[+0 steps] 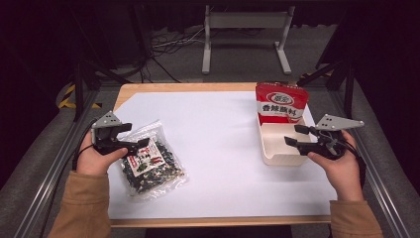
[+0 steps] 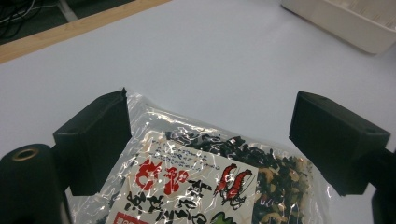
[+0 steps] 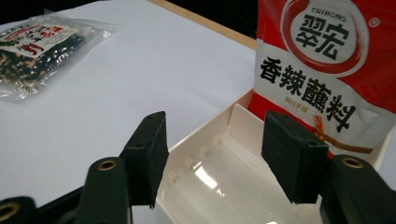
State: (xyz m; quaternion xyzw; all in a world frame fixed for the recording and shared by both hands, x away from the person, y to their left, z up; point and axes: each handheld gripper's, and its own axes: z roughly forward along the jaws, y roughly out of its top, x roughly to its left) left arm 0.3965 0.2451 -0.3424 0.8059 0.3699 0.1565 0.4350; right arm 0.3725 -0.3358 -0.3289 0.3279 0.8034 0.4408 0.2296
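A clear bag of dark dried bits with a red-and-black label point(image 1: 151, 163) point(image 2: 210, 182) lies flat at the table's left. My left gripper point(image 1: 132, 137) point(image 2: 212, 100) is open, its jaws standing either side of the bag's top edge without pressing it. At the right sits a white tray point(image 1: 270, 158) point(image 3: 205, 135). A red-and-white seasoning packet point(image 1: 281, 104) point(image 3: 322, 70) stands upright in the tray's far end. My right gripper point(image 1: 293, 135) point(image 3: 215, 122) hovers open over the tray's near end, nothing between its jaws. The clear bag point(image 3: 32, 42) appears far off in the right gripper view.
A white sheet point(image 1: 218, 144) covers most of the wooden table point(image 1: 188, 87). Metal rails point(image 1: 381, 188) run along both sides. A grey stand point(image 1: 245, 22) and cables lie on the floor beyond the far edge.
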